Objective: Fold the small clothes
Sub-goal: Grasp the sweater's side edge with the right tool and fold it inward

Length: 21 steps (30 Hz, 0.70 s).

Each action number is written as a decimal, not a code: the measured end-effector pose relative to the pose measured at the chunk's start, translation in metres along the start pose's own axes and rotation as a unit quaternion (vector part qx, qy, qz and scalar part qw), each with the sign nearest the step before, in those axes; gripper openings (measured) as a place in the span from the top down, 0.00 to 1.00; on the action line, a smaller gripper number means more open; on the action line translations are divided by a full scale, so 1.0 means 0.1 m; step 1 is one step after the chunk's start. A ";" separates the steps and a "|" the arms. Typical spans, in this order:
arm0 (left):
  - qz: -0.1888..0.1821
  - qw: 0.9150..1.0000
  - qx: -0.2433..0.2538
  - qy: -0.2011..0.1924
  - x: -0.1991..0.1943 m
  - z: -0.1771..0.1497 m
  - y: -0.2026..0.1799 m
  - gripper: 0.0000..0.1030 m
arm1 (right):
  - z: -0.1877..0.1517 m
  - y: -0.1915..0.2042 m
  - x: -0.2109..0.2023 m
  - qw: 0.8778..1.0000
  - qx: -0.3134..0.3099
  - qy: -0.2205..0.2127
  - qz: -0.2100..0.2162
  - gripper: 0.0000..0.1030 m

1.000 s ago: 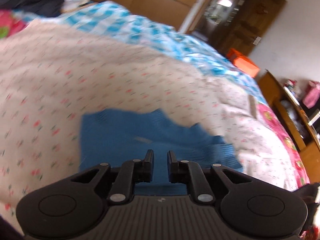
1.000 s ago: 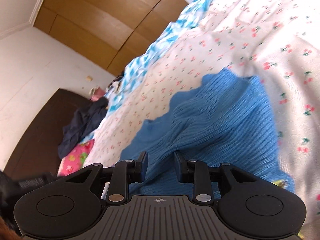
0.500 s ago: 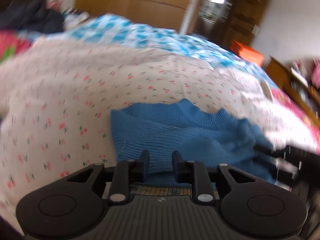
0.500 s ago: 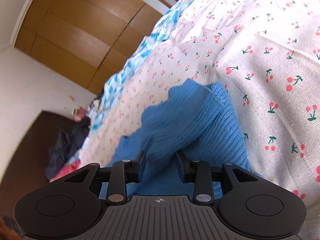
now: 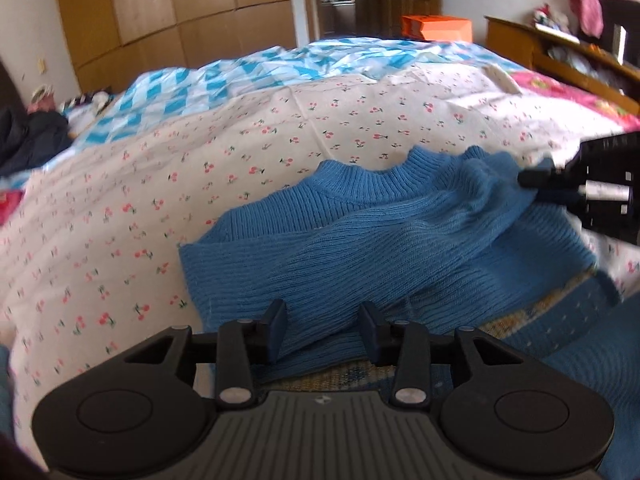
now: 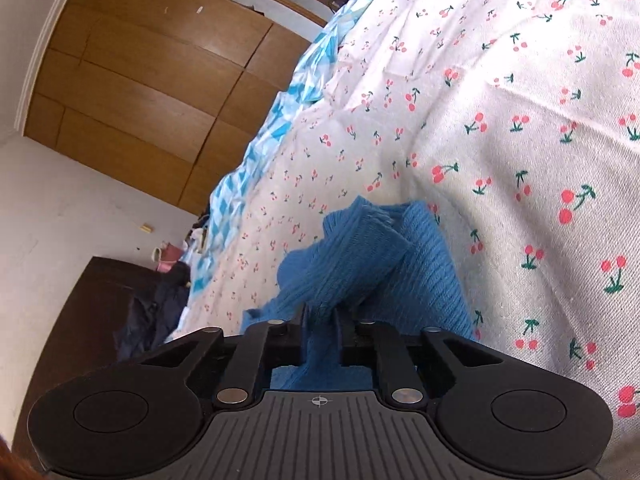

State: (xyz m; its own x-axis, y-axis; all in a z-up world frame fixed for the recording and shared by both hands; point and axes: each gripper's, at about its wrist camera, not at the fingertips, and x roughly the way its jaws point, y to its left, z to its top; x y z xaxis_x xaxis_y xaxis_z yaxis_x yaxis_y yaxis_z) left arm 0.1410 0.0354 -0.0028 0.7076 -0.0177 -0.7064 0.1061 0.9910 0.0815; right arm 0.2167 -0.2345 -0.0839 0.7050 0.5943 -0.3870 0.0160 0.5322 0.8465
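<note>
A small blue knit sweater (image 5: 380, 236) lies on the cherry-print bedspread (image 5: 160, 200), collar toward the far side. My left gripper (image 5: 322, 330) hovers at its near hem, its jaws opening, with a fold of knit lying between them but not pinched. My right gripper (image 6: 320, 320) has its jaws closing on a bunched fold of the sweater (image 6: 360, 256), which rises off the bed. That right gripper (image 5: 536, 184) also shows at the right edge of the left wrist view, gripping the sweater's right shoulder.
A blue-and-white checked blanket (image 5: 280, 64) covers the far part of the bed. Wooden wardrobes (image 5: 160, 12) stand behind, an orange box (image 5: 436, 28) and a wooden shelf unit (image 5: 560, 52) at right. Dark clothes (image 6: 156, 308) are piled by the headboard.
My left gripper's jaws spread apart and it dropped toward the sweater's near hem while rolling level. My right gripper closed on a fold of the sweater and lifted it into a bunch.
</note>
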 end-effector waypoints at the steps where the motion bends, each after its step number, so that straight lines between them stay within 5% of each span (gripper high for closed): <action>1: 0.000 1.000 0.006 -0.001 -0.01 0.00 0.00 0.55 | 0.01 0.03 -0.01 1.000 -0.002 -0.001 0.005 0.90; 12: 0.028 0.997 0.071 -0.019 -0.05 -0.09 -0.12 0.50 | 0.10 0.55 -0.09 0.998 -0.046 -0.007 0.051 0.91; 21: 0.080 0.995 0.047 -0.027 -0.05 -0.11 0.07 0.50 | 0.11 0.77 -0.06 0.996 -0.073 -0.001 0.058 0.91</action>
State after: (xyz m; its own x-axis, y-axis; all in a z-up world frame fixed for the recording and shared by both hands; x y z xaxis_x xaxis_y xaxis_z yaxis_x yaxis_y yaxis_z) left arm 0.1304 0.0435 -0.0069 0.7573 0.1305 -0.6400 0.0515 0.9649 0.2576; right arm 0.2218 -0.2039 -0.0128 0.6980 0.6550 -0.2893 -0.1681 0.5426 0.8230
